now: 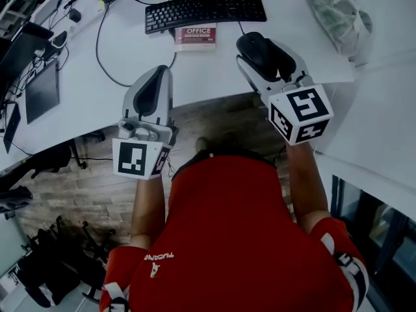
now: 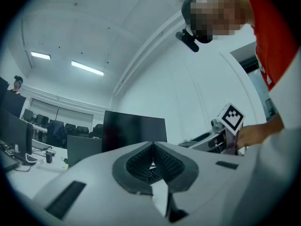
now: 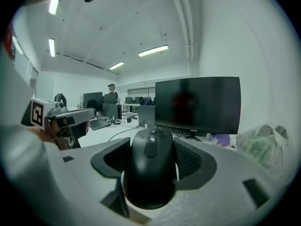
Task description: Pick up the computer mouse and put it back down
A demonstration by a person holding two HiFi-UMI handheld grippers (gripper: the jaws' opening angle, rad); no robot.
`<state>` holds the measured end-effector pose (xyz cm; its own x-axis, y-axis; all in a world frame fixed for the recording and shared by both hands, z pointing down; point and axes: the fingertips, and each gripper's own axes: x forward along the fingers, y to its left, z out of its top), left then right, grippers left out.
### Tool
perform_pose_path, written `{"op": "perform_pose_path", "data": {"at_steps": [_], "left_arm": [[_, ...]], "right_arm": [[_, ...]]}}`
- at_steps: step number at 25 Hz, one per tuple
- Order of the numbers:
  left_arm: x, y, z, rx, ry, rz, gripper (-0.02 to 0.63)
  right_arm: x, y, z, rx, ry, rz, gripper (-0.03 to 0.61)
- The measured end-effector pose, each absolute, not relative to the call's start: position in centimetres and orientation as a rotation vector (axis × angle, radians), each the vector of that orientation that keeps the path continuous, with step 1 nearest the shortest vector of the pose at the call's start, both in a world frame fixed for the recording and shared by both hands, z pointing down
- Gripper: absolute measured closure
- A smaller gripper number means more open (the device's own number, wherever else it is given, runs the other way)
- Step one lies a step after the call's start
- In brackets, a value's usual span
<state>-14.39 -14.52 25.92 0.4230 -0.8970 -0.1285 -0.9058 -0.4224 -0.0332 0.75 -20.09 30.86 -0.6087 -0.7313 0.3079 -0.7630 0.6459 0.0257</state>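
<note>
Black mouse [image 1: 258,52], glossy, top side up with scroll wheel showing, nose pointing forward. Clamped sideways between right gripper [image 1: 263,49] jaws, over white desk [image 1: 195,77] near its front edge.

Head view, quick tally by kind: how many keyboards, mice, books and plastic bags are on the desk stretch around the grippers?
keyboard: 1
mouse: 1
book: 1
plastic bag: 1
total: 4
</note>
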Motion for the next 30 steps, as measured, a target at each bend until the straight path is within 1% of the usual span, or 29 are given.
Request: {"op": "perform_pose_path", "data": {"at_steps": [30], "left_arm": [[-14.4, -15.9, 31.5, -2.605, 1.717, 0.025, 0.604]], "right_arm": [[-0.5, -25.1, 52.5, 1.094, -2.260, 0.398, 0.287]]}}
